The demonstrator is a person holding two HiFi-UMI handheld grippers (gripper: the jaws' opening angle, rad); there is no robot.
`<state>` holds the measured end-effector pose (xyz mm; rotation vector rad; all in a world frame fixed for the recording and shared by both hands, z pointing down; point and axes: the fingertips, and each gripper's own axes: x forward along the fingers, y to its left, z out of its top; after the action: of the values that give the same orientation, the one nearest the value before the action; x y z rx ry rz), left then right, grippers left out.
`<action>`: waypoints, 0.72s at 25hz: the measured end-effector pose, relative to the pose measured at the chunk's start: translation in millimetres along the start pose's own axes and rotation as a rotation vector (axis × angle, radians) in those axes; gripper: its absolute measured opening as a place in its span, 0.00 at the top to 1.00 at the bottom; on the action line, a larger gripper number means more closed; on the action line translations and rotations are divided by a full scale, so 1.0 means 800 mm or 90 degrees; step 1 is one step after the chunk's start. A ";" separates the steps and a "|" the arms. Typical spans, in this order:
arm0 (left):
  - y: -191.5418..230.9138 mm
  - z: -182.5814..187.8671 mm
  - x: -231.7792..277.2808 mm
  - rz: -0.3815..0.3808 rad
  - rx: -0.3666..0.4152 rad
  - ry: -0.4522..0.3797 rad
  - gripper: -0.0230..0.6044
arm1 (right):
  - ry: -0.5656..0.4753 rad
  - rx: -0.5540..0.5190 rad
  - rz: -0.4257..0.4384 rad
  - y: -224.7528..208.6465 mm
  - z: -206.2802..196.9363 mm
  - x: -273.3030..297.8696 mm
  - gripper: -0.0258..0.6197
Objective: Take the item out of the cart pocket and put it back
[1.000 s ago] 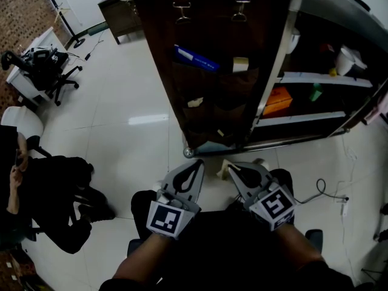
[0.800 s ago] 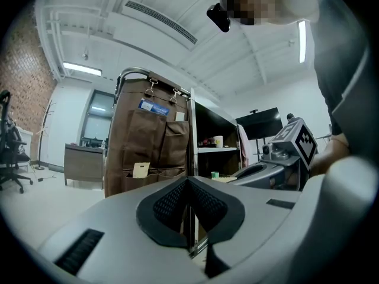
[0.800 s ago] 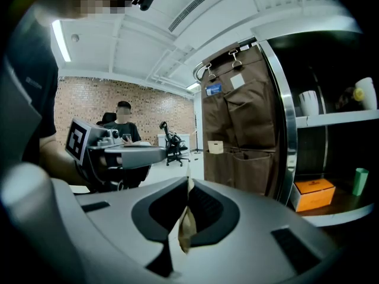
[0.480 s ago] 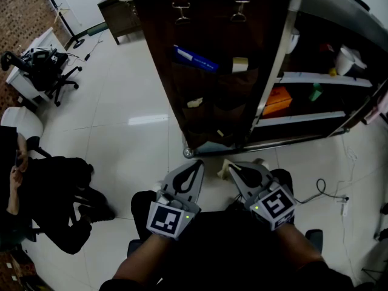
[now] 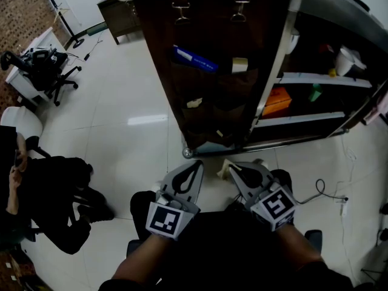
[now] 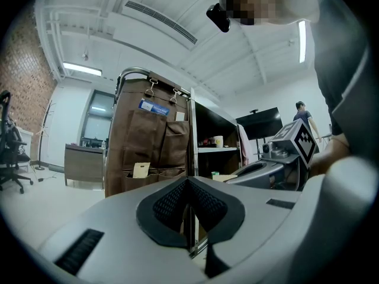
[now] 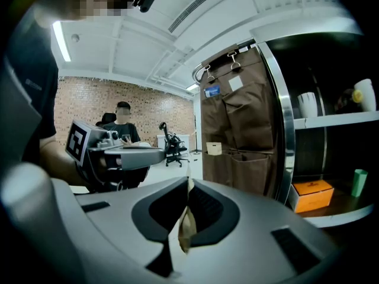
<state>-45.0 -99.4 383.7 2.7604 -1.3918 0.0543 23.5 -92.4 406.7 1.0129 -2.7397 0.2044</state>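
Currently, a thin tan paper packet [image 7: 186, 228] is clamped between the jaws of the right gripper [image 5: 233, 169] at the lower centre of the frame. It is held well apart from the brown fabric pocket organiser [image 5: 206, 96], which is hung on the metal cart [image 5: 274, 65] at upper centre. The left gripper [image 5: 196, 166] is closed on nothing.

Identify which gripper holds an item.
The right gripper, shut on a thin tan card; the left gripper has its jaws together on nothing.
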 end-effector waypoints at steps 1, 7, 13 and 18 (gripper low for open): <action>0.000 0.000 0.000 0.000 0.001 0.000 0.96 | -0.001 0.000 0.000 0.000 0.000 0.000 0.93; 0.001 0.000 0.000 0.001 0.003 -0.001 0.96 | -0.005 0.001 0.002 0.001 0.002 -0.001 0.93; 0.000 -0.001 0.000 0.000 0.003 0.002 0.96 | -0.028 -0.005 -0.009 -0.008 0.027 -0.003 0.93; 0.000 -0.001 0.001 -0.001 0.001 0.002 0.96 | -0.066 -0.037 -0.028 -0.031 0.071 -0.002 0.93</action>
<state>-44.1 -100.0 384.8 2.7619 -1.3894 0.0595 32.5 -121.7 352.4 1.0969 -2.7943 0.0668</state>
